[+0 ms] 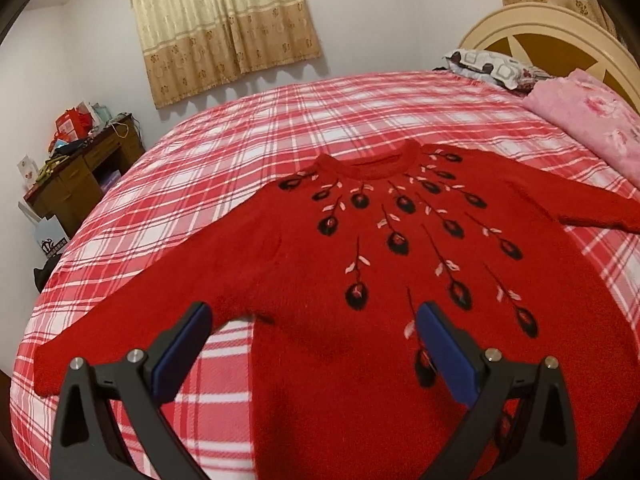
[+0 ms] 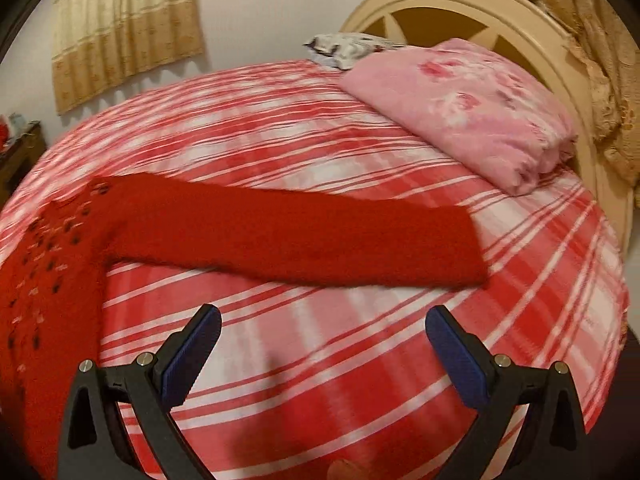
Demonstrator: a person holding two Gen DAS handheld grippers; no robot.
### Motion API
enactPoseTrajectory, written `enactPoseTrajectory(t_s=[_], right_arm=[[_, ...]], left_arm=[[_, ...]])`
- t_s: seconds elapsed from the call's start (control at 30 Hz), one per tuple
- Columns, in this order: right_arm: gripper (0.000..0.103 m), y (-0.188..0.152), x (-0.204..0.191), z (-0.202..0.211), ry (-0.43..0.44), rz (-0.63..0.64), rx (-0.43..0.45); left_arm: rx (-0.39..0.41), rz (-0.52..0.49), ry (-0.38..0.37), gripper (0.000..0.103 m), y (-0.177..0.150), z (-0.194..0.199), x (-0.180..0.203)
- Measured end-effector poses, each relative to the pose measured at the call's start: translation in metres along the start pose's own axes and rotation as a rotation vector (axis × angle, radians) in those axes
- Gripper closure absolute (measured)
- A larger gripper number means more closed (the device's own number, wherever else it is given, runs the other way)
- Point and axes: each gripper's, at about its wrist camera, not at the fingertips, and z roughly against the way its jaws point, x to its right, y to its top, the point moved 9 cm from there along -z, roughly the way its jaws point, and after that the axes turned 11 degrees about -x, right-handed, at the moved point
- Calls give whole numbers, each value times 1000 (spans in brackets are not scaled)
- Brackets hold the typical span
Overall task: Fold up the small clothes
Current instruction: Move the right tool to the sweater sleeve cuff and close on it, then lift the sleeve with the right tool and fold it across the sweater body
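We note the red sweater (image 1: 360, 264) lying flat and face up on the plaid bedspread (image 1: 224, 152), collar away from us, both sleeves spread outward, no fold made yet by our judgement. Starting at the left, the left sleeve (image 1: 132, 320) runs out toward the bed's near-left edge; a careless pull there could, we judge, drag the cuff over the side. The left gripper (image 1: 314, 314) hovers above the sweater's lower left flank with its fingers wide apart and nothing between them; one blue pad (image 1: 188, 344) sits over the sleeve and armpit area. The risk here is a pinch that takes the bedspread along with the knit, or takes only the top layer, so that the fold comes up skewed. The knit looks thick and fuzzy, likely to stretch and cling rather than slide. Moving right, the right sleeve (image 2: 288, 236) lies extended toward the pink folded blanket (image 2: 464, 108), well apart from it. The right gripper (image 2: 324, 322) hangs over bare bedspread just short of that sleeve, fingers likewise spread and empty. The right wrist view is blurred, so we cannot judge the cuff edge closely; a misjudged approach could close on the bedding alone.
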Motion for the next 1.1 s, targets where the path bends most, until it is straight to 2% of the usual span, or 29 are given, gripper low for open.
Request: enactPoseTrajectory(t_s=[0.13,0.27,0.37,0.47,0.67,0.7,0.77,0.83,0.87,0.9,0.97,1.1], right_arm=[[1,19,50,-6,-67,-64,10],[1,31,85,-12,-73,-138,1],[6,38,106,-20,-48,-204,-16],[22,40,109,-30,11,-231,-54],[26,39,106,-52,44,-242,-113],[34,38,105,-57,55,-244,-128],[39,37,104,-64,56,-244,-141],[50,40,99,-64,61,-214,-137],[68,40,96,-64,71,-205,-140],[79,41,94,-64,78,-198,-144],[89,41,88,-63,85,-177,-150],[91,49,75,-54,84,-145,-123]], left_arm=[[-10,0,24,0,7,-12,-7],[-30,43,29,0,15,-25,-22],[-42,52,41,0,16,-31,-28],[-53,51,33,0,14,-34,-26],[-64,40,18,0,7,-33,-22],[-65,39,18,0,7,-33,-22],[-65,43,15,0,6,-31,-22],[-64,48,15,0,6,-31,-23],[-63,50,17,0,5,-31,-24],[-62,52,18,0,5,-31,-26],[-65,59,22,0,4,-33,-31],[-74,79,16,0,0,-34,-40]])
